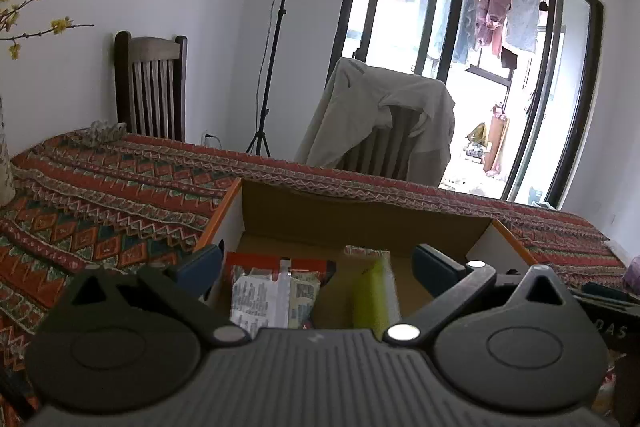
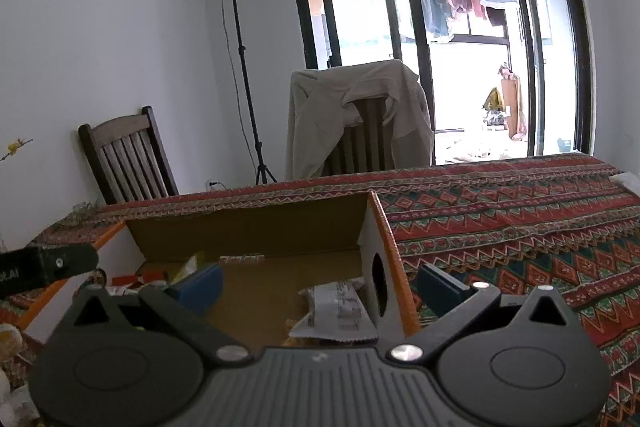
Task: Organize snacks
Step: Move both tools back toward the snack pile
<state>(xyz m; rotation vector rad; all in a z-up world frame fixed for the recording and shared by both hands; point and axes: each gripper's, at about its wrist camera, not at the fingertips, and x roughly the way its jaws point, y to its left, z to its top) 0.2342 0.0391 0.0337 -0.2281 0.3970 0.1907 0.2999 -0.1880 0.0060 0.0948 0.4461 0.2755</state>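
Both grippers hover wide open and empty over the cardboard box (image 1: 360, 223): left gripper (image 1: 316, 263), right gripper (image 2: 320, 283). Several snack packets (image 1: 264, 297) already inside; any remaining lie out of view.

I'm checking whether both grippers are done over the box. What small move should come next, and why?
Probably lift both grippers back out of the cardboard box. The left gripper and right gripper both stand open with nothing between the fingers, and the snack packets already lie on the box floor, so more snacks would need fetching.
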